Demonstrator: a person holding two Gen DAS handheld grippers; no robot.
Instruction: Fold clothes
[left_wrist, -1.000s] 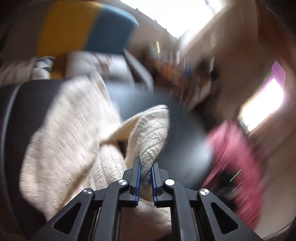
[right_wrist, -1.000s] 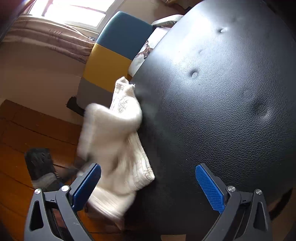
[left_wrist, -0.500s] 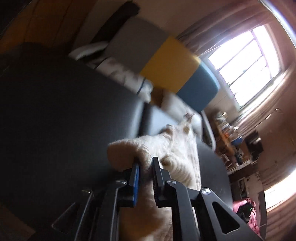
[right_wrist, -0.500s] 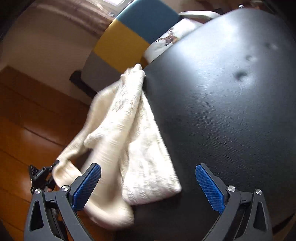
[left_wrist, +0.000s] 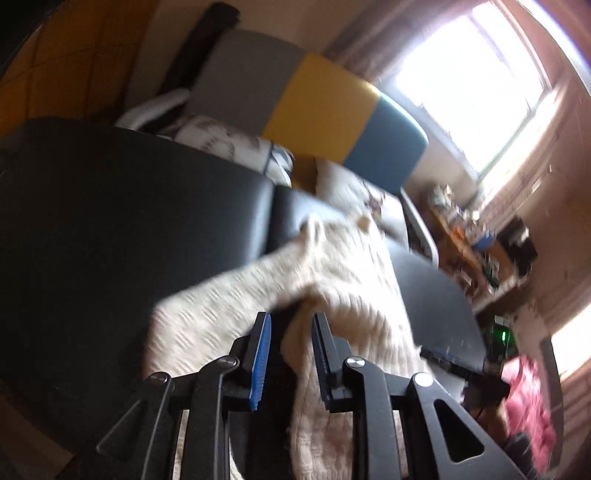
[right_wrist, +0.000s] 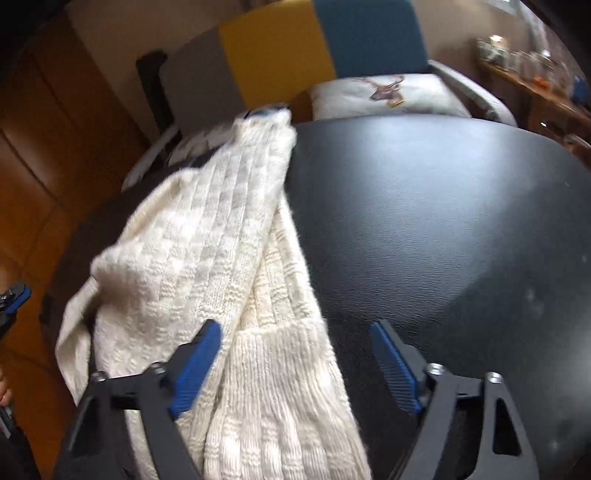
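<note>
**Left claw parted, knit loose between its pads**

The left gripper (left_wrist: 290, 356) is seen partly open; cream sweater (right_wrist: 207, 266) passes between its pads, unclamped. The right gripper (right_wrist: 295, 365) is spread wide over the ribbed hem, holding nothing. The sweater is bunched lengthwise along the black table (right_wrist: 443, 221)'s left edge, pointing toward the chair (right_wrist: 295, 48). A laying-out step is judged; spreading flat is required next.

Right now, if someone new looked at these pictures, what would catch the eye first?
First the cream knitted sweater, lying crumpled on the left part of the black padded surface and running under the open right gripper. In the left wrist view the left gripper stands slightly open with the knit between its fingers. Behind the surface stands a chair back in grey, yellow and blue, next to a bright window.
</note>
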